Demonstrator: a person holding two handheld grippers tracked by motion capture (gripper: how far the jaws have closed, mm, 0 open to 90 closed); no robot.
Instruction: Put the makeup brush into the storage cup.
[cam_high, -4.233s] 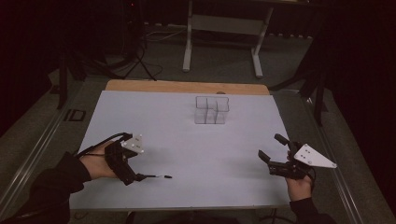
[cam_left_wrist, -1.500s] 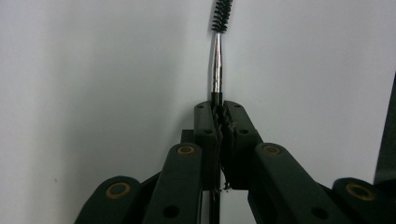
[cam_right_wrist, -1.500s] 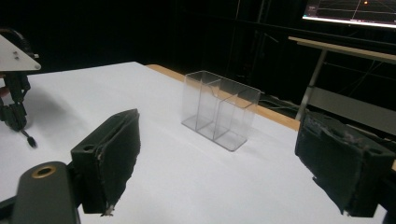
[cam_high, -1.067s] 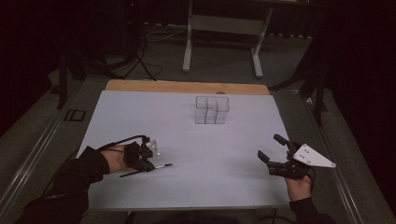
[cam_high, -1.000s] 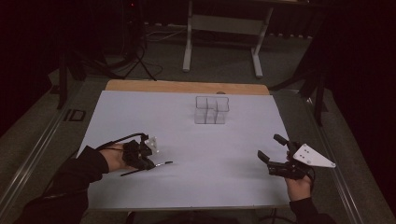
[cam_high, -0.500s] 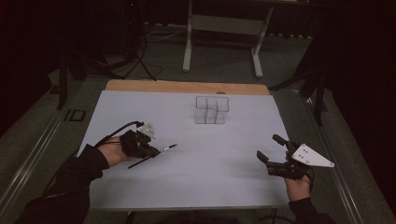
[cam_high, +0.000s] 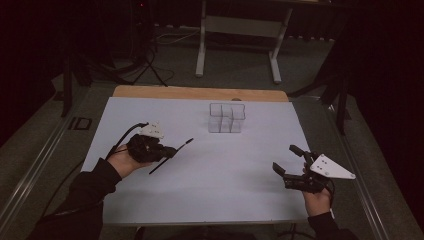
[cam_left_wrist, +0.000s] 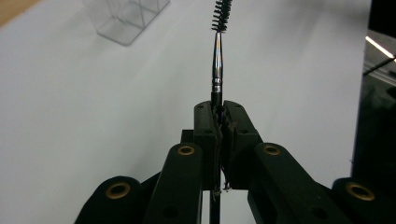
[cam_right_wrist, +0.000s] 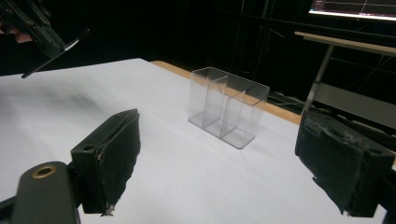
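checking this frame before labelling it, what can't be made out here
- Mascara wand: in the left gripper view its lower handle is hidden between the shut jaws of the left gripper, and its brush tip is cut by the top edge.
- Clear organizer: in the high view, too small and transparent to count compartments.
- Right gripper: open; its body is cut by the bottom edge.
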